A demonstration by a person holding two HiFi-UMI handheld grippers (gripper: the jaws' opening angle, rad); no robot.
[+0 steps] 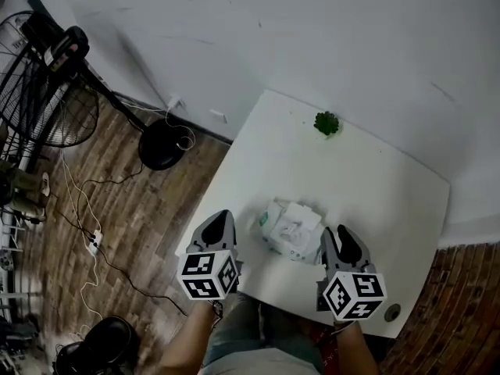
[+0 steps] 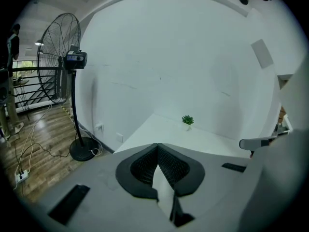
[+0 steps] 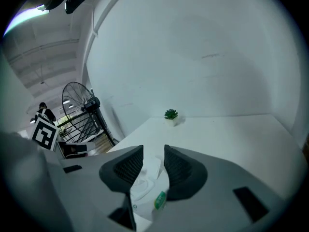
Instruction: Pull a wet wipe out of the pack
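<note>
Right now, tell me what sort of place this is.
Probably a workroom or studio: a white table against a white wall, a large pedestal fan, and cables trailing across the wood-plank floor.

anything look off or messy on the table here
Only the pack: a white wipe stands bunched and rumpled out of its top instead of lying flat. Nothing looks spilled or damaged; the plant stands upright near the table's far edge.

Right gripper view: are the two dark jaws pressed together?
No, the right gripper has its jaws apart, and the white plastic wet wipe pack shows between them.
</note>
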